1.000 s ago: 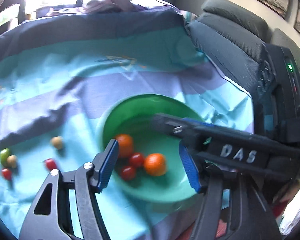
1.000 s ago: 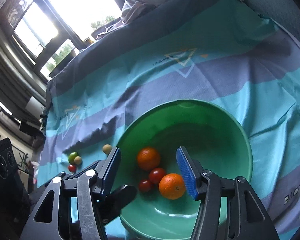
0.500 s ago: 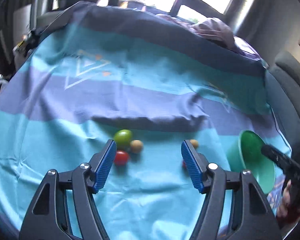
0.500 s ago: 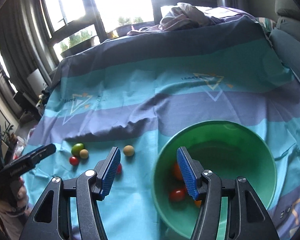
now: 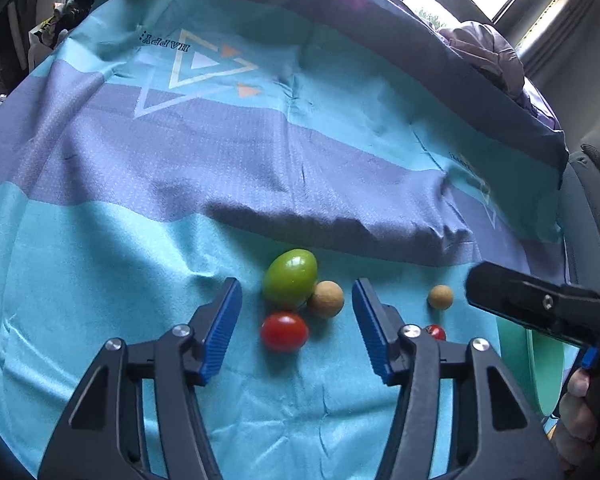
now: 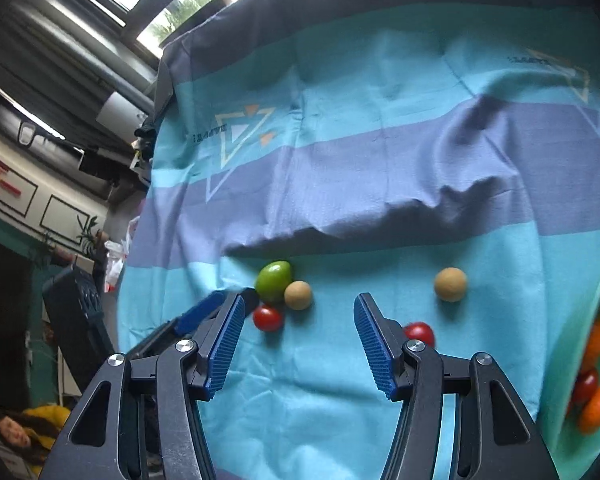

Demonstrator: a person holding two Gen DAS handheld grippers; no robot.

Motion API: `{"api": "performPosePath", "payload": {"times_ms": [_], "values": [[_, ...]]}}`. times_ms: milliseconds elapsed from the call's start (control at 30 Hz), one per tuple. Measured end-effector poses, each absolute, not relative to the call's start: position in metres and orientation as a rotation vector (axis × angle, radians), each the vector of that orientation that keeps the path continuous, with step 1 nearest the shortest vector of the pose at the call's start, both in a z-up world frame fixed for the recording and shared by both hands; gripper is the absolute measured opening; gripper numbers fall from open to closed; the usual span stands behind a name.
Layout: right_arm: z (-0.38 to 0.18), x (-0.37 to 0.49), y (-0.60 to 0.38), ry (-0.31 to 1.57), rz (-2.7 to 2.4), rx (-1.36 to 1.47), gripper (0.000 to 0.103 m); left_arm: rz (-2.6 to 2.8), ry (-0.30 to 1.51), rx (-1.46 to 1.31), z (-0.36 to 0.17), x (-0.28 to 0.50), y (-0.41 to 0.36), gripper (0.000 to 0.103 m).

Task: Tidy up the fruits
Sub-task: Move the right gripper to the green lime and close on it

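Note:
A green fruit (image 5: 290,278), a tan ball-shaped fruit (image 5: 326,299) and a red tomato (image 5: 284,331) lie together on the striped blue cloth (image 5: 180,152). My left gripper (image 5: 296,328) is open and empty, its jaws on either side of this cluster, just short of it. A second tan fruit (image 5: 440,297) and a second red tomato (image 5: 435,331) lie to the right. My right gripper (image 6: 298,340) is open and empty above the cloth, between the cluster (image 6: 274,280) and the second tomato (image 6: 419,332). The green bowl (image 6: 560,360) at right holds oranges and tomatoes.
A raised fold in the cloth (image 5: 340,224) runs behind the fruits. A grey armchair (image 5: 584,216) stands at the right edge. A bundle of clothing (image 5: 488,52) lies at the far edge near the windows.
Both grippers have swung left, away from the bowl, and come closer to the loose fruits on the cloth. The left gripper now frames the green, tan and red cluster.

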State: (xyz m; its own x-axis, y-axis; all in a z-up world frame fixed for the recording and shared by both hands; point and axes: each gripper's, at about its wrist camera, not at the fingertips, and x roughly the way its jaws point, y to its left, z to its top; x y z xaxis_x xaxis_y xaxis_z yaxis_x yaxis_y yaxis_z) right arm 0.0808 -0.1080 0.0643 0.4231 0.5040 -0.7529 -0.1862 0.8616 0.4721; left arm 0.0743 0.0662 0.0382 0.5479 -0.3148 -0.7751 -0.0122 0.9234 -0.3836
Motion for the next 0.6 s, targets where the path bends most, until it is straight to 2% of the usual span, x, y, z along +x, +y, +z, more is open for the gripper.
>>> {"api": "performPosePath", "payload": {"times_ms": [67,200,367,600], "values": [[0.056,0.096,-0.093,1.096,0.465,0.356,0.059,-0.191,0.996,-0.353,0.031,0.079,0.062,0.046],[0.036,0.12,-0.066,1.18,0.474,0.33,0.043,-0.166,1.003,-0.294,0.024,0.083,0.056,0.041],[0.01,0.136,-0.046,1.268,0.456,0.294,0.042,-0.176,1.035,-0.348,0.015,0.09,0.063,0.039],[0.002,0.144,-0.037,1.272,0.488,0.297,0.042,-0.16,1.009,-0.347,0.016,0.088,0.066,0.035]]}}
